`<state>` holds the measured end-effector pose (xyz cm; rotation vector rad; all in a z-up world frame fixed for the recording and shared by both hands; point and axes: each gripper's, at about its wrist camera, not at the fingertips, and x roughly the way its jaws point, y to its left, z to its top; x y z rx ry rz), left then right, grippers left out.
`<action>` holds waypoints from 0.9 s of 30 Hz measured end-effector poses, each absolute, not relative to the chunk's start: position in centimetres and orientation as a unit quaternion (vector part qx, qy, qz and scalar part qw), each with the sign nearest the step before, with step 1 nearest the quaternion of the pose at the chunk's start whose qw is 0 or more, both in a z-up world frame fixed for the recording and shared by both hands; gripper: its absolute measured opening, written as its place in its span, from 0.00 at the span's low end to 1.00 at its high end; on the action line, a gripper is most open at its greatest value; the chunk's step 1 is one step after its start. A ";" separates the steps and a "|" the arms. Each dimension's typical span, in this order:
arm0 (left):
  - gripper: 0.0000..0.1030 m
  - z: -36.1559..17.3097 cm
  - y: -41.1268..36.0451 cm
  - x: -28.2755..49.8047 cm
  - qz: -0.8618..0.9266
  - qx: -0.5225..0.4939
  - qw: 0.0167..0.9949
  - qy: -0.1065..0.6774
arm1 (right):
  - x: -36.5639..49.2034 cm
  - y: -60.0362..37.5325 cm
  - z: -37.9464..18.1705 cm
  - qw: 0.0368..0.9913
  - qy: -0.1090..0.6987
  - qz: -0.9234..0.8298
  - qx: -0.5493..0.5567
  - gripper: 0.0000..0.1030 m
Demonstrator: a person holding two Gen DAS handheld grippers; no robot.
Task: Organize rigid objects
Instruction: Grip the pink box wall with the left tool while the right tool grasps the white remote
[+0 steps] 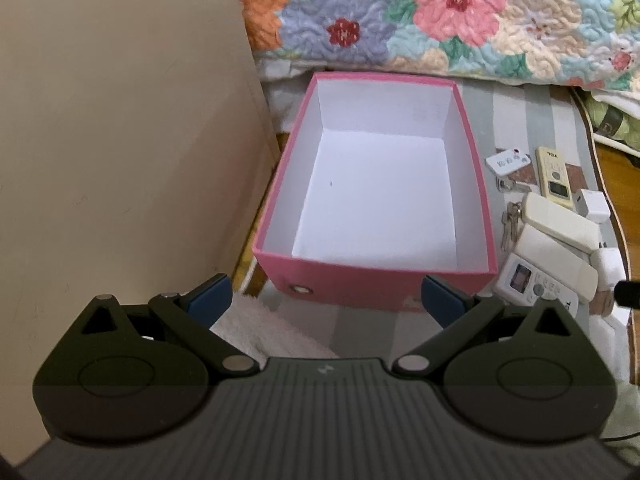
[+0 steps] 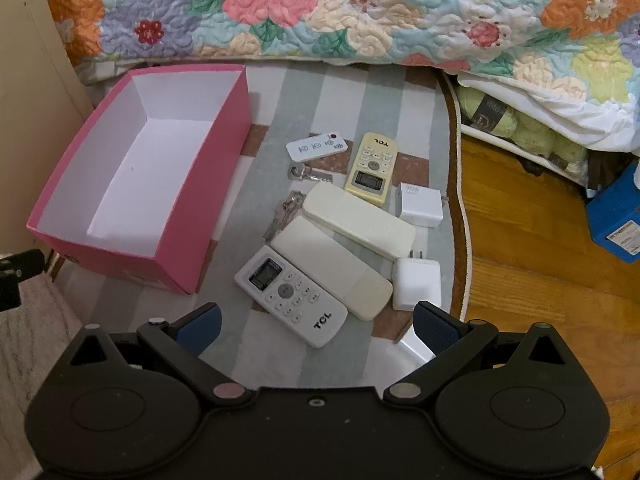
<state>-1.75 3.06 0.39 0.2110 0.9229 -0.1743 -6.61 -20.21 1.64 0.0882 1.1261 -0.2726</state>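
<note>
An empty pink box (image 1: 376,284) (image 2: 176,248) with a white inside stands on a striped rug. Right of it lies a cluster: a white TCL remote (image 2: 290,296) (image 1: 536,286), two cream remotes lying face down (image 2: 358,220) (image 2: 332,268), a yellow TCL remote (image 2: 370,168) (image 1: 554,178), a small flat white remote (image 2: 318,146) (image 1: 508,160), two white chargers (image 2: 420,205) (image 2: 416,284) and keys (image 2: 284,212) (image 2: 310,174). My left gripper (image 1: 326,302) is open just before the box's near wall. My right gripper (image 2: 318,322) is open above the white TCL remote's near end, holding nothing.
A floral quilt (image 2: 360,8) hangs over the bed edge behind the rug. A beige panel (image 1: 120,120) rises left of the box. Wooden floor (image 2: 540,272) lies right of the rug, with a blue box (image 2: 616,216) and a bag of green yarn (image 2: 520,128) under the bed.
</note>
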 end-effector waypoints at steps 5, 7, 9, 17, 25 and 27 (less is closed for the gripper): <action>0.99 2.8 3.5 0.2 -0.075 0.127 0.894 0.424 | -8.2 -20.8 3.4 0.900 0.426 -0.080 0.047 1.00; 0.98 3.4 4.0 1.8 -0.076 0.123 0.891 0.430 | -9.0 -21.6 3.6 0.928 0.365 -0.053 0.054 1.00; 0.97 3.4 4.2 3.4 -0.087 0.132 0.888 0.433 | -9.0 -22.1 3.4 0.944 0.322 -0.052 0.056 1.00; 0.82 -0.3 3.6 10.3 -0.098 0.127 0.848 0.505 | -2.5 -25.2 1.3 0.906 0.412 -0.049 0.085 0.99; 0.81 -4.4 2.8 15.2 -0.100 0.122 0.825 0.543 | -1.3 -21.6 -1.5 0.885 0.459 0.073 -0.013 0.92; 0.80 -5.5 2.6 16.5 -0.101 0.126 0.822 0.546 | -2.0 -20.6 -3.6 0.879 0.461 0.105 -0.052 0.90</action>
